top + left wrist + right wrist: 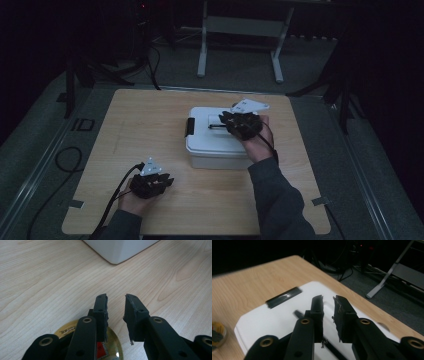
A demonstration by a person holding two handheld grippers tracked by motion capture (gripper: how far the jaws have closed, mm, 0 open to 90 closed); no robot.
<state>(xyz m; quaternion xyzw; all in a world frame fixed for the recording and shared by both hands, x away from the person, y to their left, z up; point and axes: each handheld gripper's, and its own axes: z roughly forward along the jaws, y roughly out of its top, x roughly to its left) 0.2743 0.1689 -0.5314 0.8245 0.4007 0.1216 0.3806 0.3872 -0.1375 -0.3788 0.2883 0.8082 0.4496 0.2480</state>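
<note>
Here right gripper (328, 300) over white box (274, 317) – jaws apart, lid below

The high view is dim and underexposed, with surroundings lost in darkness. The left gripper view is evenly lit and sharp. In the right gripper view, motion blur is seen across the white box (287, 315)

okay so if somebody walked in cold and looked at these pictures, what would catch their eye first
Probably the white lidded box right of centre on the pale wooden table, bright against the dark room. The right gripper hangs just above its lid, jaws slightly apart with nothing between them. The left gripper rests near the table's front edge, jaws apart over bare wood, with a round gold-rimmed object beneath it.
</note>
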